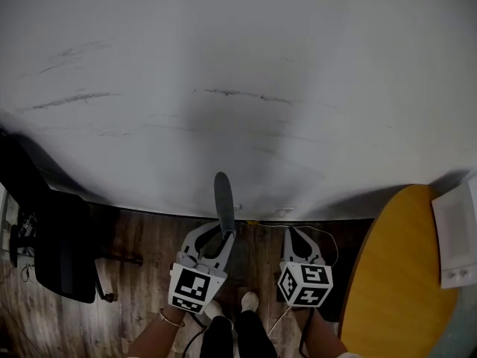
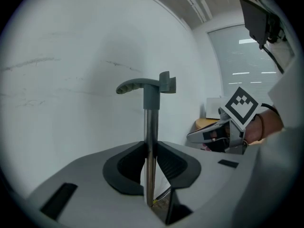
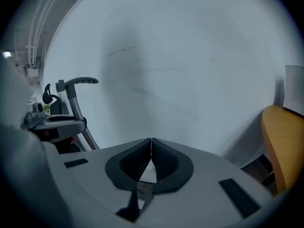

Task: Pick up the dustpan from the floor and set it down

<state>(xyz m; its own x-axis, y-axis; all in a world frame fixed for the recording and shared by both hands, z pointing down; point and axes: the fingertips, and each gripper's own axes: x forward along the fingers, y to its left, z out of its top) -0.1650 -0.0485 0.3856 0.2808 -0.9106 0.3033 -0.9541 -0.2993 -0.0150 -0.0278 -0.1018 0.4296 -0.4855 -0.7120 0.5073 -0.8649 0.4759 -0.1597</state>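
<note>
The dustpan has a long metal pole (image 2: 151,141) topped by a curved grey handle (image 2: 142,86). My left gripper (image 2: 151,145) is shut on the pole, which stands upright between the pads. In the head view the grey handle (image 1: 223,200) rises above the left gripper (image 1: 221,237), in front of the white wall. The pan itself is hidden below the grippers. My right gripper (image 1: 295,236) hangs beside it to the right, shut and empty, its pads (image 3: 151,144) touching. From the right gripper view, the dustpan handle (image 3: 79,82) stands at the left.
A white wall (image 1: 238,88) fills the view ahead, above a dark wooden floor (image 1: 149,237). A black chair (image 1: 63,252) stands at the left. A round yellow table (image 1: 402,274) is at the right with a white box (image 1: 455,237) on it. The person's feet (image 1: 250,301) show below.
</note>
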